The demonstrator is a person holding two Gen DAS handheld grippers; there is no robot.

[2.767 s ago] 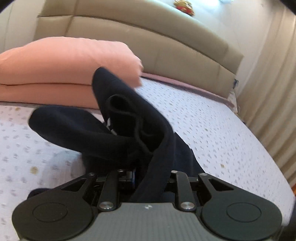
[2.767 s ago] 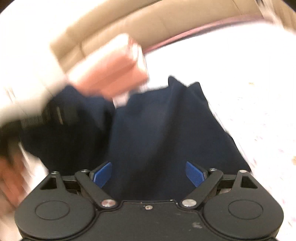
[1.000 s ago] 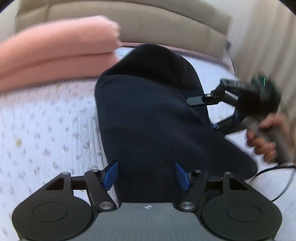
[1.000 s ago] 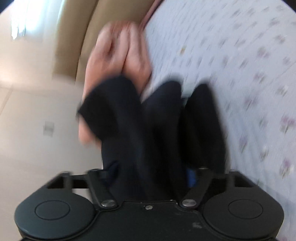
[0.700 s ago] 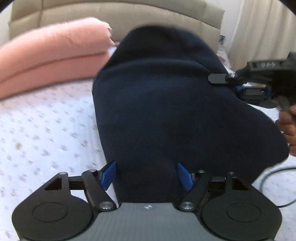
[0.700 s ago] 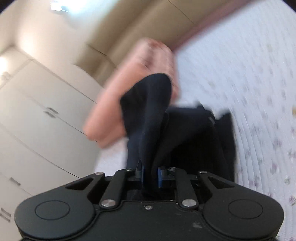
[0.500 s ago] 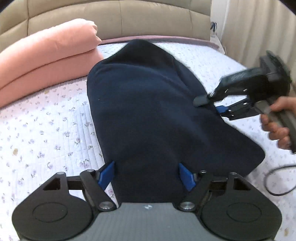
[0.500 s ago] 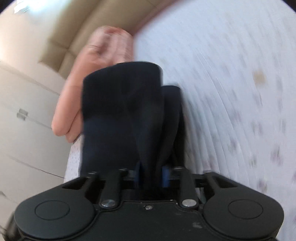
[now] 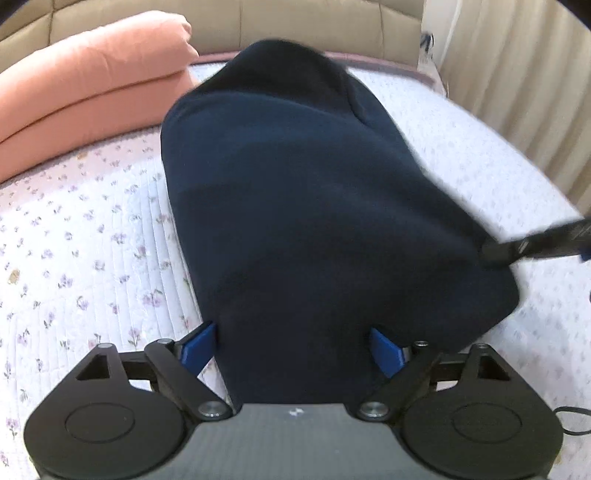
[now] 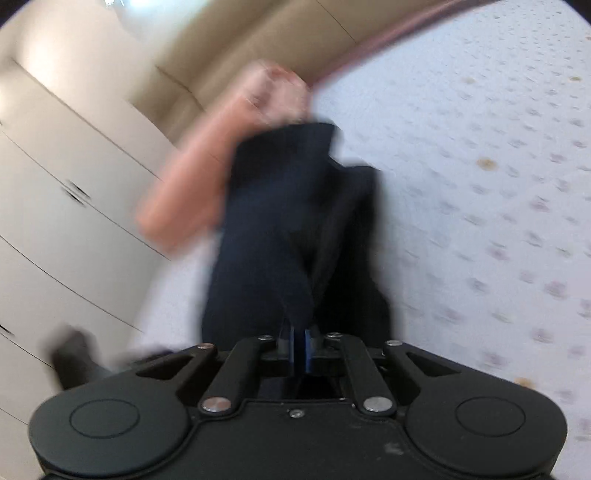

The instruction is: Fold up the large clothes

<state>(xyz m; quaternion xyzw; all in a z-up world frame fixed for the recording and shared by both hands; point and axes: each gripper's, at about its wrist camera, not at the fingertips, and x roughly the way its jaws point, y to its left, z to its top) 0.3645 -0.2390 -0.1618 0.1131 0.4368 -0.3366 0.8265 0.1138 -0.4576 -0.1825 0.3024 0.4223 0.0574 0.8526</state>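
A dark navy garment lies spread on the floral bed sheet. Its near end runs between the blue pads of my left gripper, whose jaws are opening and do not pinch the cloth. My right gripper shows blurred at the right edge of the left wrist view, at the garment's right border. In the right wrist view my right gripper is shut on a fold of the navy garment, which hangs lifted and bunched ahead of it. That view is motion-blurred.
A folded peach quilt lies at the bed's head against a beige padded headboard. Curtains hang on the right. A black cable lies on the sheet at lower right. White wardrobe doors stand beyond the bed.
The right gripper went from open to shut on the garment's edge and swept to the right with it. The left gripper's pads moved further apart and it sank a little.
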